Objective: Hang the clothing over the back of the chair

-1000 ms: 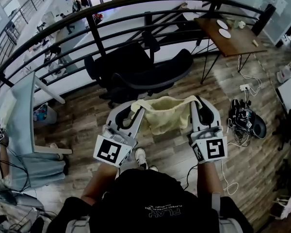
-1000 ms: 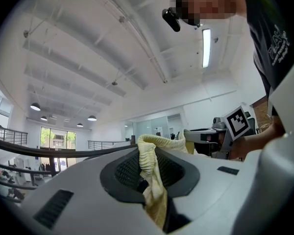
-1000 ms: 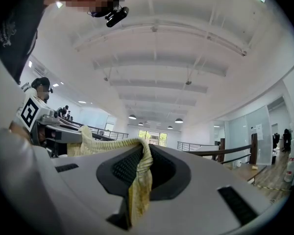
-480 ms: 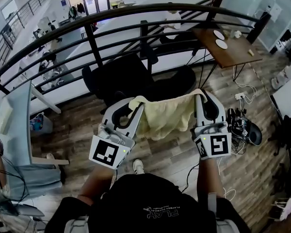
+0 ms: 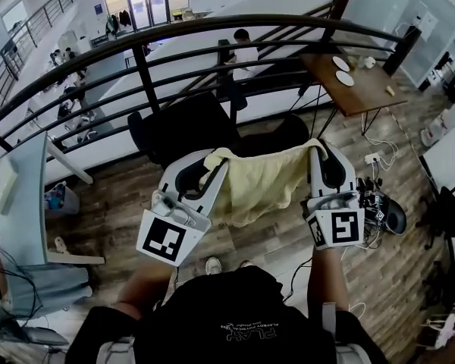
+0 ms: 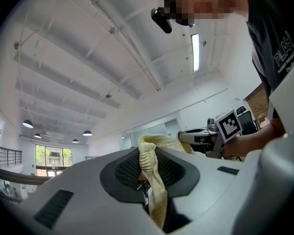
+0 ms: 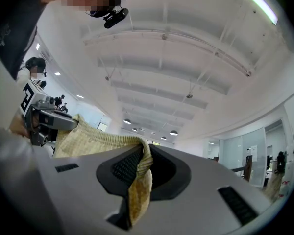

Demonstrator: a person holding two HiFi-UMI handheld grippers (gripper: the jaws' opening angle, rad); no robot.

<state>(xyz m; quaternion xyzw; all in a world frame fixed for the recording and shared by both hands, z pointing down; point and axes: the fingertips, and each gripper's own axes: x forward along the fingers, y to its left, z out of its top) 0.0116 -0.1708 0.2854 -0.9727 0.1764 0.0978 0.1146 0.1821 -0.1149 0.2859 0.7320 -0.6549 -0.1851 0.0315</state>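
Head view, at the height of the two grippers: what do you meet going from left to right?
pale desk → left gripper → yellow clothing, held between both grippers → right gripper

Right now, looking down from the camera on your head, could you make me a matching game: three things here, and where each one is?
Things:
1 yellow garment
2 black chair
3 wooden table

Places:
A far right, bearing two white plates
B straight ahead, just past the cloth, nothing draped on it
C stretched between the left tongs and the right tongs, both shut on it

Pairs: 1-C, 2-B, 3-A
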